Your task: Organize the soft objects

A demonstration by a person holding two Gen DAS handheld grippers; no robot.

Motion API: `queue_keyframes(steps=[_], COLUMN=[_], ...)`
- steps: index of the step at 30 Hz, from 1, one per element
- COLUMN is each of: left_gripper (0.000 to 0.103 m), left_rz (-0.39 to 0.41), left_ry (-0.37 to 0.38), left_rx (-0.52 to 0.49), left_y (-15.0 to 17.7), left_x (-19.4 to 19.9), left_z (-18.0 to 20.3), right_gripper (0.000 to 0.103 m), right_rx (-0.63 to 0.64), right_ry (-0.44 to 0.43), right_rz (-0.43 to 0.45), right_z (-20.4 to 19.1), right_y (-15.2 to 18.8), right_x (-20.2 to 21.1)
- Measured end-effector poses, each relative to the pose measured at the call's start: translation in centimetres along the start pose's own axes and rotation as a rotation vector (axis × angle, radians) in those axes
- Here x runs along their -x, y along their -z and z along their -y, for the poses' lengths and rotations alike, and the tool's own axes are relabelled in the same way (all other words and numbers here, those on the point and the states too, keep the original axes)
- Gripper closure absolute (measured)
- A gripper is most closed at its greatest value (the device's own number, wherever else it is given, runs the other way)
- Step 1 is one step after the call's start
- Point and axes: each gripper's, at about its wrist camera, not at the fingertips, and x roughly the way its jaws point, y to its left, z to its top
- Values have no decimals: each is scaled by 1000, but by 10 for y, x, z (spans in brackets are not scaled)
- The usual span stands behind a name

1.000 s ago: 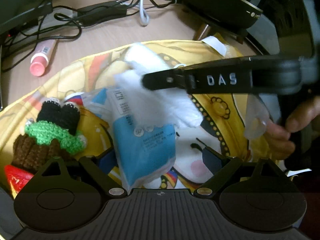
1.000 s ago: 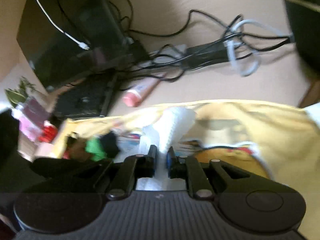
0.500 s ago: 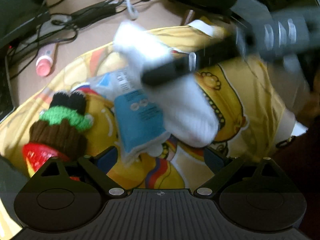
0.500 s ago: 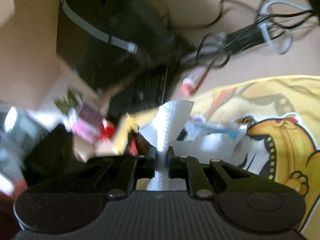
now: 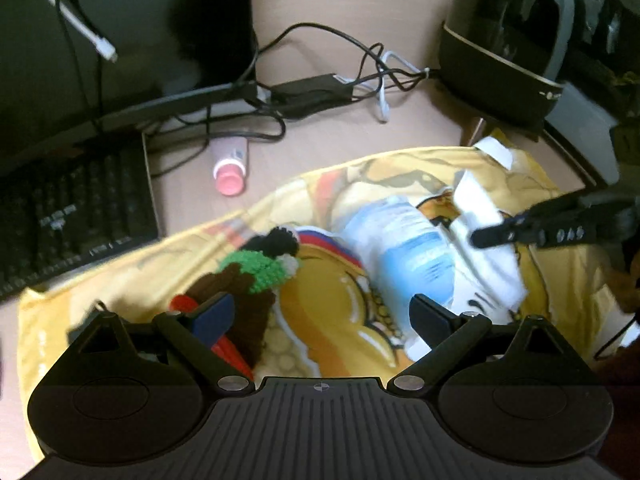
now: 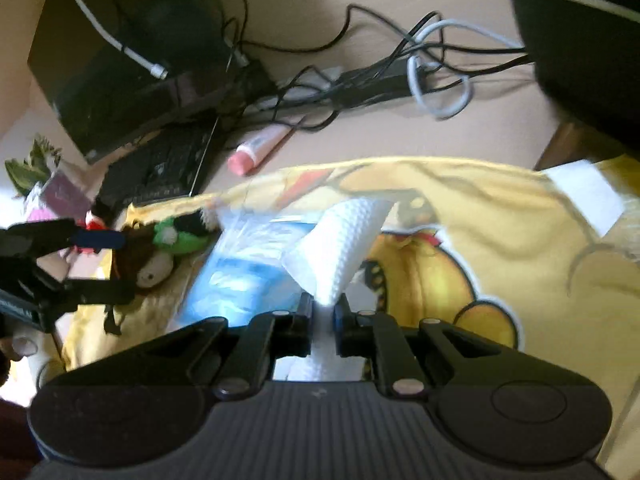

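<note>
Over the yellow cushion point(image 6: 500, 240), right tongs point(image 6: 322, 316) clamp the white tissue point(image 6: 352, 236); left tongs point(image 5: 320, 312), apart and empty, now wider, farther from the tissue than before.

We've got matte black grippers point(image 5: 322, 316), ribbed base, silver screws behind the fingers, blue pad point(image 5: 212, 316) on the left one.
</note>
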Motion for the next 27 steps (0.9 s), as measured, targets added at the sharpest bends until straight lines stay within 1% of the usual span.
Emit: queue_keyframes(steps=[2, 3, 4, 5, 7, 8, 9, 10, 12, 13, 14, 15, 16, 17, 18, 20, 21, 24, 26, 27], left_gripper=[5, 4, 4, 3, 3, 3, 3, 3, 3, 3, 3, 3, 2, 2, 2, 1, 1, 1, 1, 1], left_rz=[48, 66, 81, 85, 59, 44, 27, 11, -23, -39, -53, -66, -75, -81, -86, -83, -76, -53, -49, -55], left_ry=[81, 94, 90, 57, -60, -103, -130, -138, -109, -95, -83, -67, -71, -87, -99, -89, -71, -11, 24, 29], left_rx=[26, 38, 48, 50, 55, 66, 91, 119, 142, 128, 98, 54, 4, -47, -90, -89, -60, 48, 95, 111], left_y=[-1, -1, -2, -2, 2, 4, 7, 10, 14, 15, 15, 15, 16, 16, 16, 15, 14, 13, 14, 15], left_x=[12, 18, 23, 25, 24, 23, 20, 15, 2, -4, -10, -16, -20, -24, -25, -24, -23, -16, -13, -11], left_z=[-6, -10, -15, -17, -25, -30, -35, -40, -38, -32, -23, -11, 0, 12, 21, 25, 23, 8, -2, -8], right_gripper=[90, 89, 89, 89, 89, 89, 89, 89, 89, 89, 89, 89, 89, 89, 89, 89, 89, 88, 84, 84], right_rx=[-10, -9, -7, -4, 2, 2, 2, -7, -46, -60, -67, -70, -69, -61, -49, -24, -3, 60, 91, 108], right_ry=[-9, -12, -13, -15, -26, -39, -52, -88, -222, -298, -370, -425, -482, -516, -507, -489, -455, -362, -289, -252], right_rz=[24, 36, 44, 53, 60, 61, 62, 60, 68, 73, 77, 81, 80, 71, 42, -17, -51, -110, -126, -129], right_z=[1, 0, -1, -2, -6, -9, -12, -16, -27, -33, -42, -50, -58, -65, -70, -80, -82, -82, -78, -76], right_y=[-5, -8, -11, -14, -21, -24, -28, -32, -45, -51, -58, -64, -69, -71, -70, -67, -62, -44, -36, -32], right_x=[5, 6, 8, 10, 9, 8, 6, 4, 1, -2, -5, -9, -16, -25, -37, -62, -72, -88, -88, -87])
